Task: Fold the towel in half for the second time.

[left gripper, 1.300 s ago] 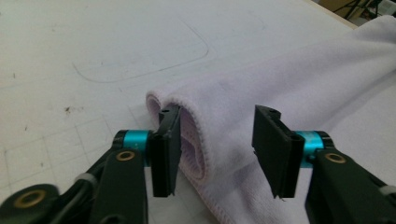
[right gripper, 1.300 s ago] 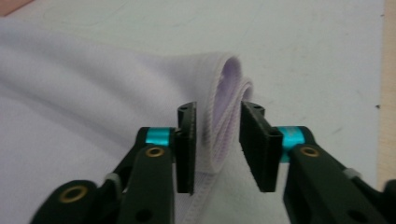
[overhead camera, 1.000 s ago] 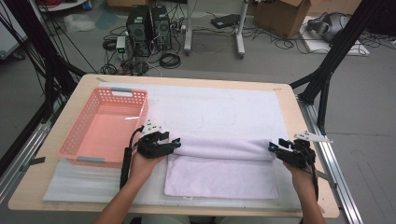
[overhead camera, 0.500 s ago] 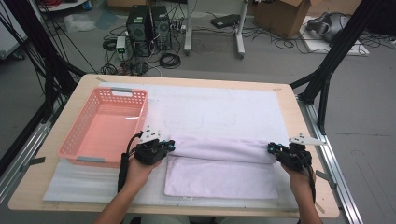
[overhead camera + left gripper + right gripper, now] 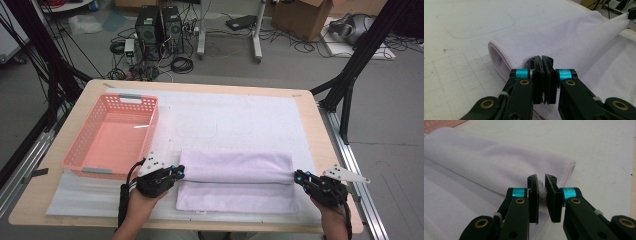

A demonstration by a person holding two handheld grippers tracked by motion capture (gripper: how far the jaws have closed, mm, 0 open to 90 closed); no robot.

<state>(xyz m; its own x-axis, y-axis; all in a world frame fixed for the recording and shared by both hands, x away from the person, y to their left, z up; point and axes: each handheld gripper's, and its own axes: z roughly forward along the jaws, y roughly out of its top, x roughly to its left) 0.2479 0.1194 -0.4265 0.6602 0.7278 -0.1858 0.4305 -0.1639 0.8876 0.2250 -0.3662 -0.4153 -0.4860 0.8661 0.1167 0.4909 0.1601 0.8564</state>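
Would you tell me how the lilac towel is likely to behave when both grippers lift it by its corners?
Probably floppy: the lilac towel already bends into a soft rolled fold. It would likely sag between the left gripper and right gripper. It seems light, and its fuzzy pile should resist slipping.

From my seat, the corner of the lilac towel (image 5: 574, 42) pinched by the left gripper (image 5: 541, 58) is hidden behind its closed jaws, so I cannot tell how much cloth sits inside. At the right gripper (image 5: 541, 180) I see just a bunched grey wad between the pads; the rest of that corner is covered. Both forearms are cut off by the bottom edge of the high view, and the table (image 5: 330, 150) loses its near edge there too. The lower fold under the towel's roll is out of my sight. The pink basket (image 5: 112, 135) hides the mat beneath it.
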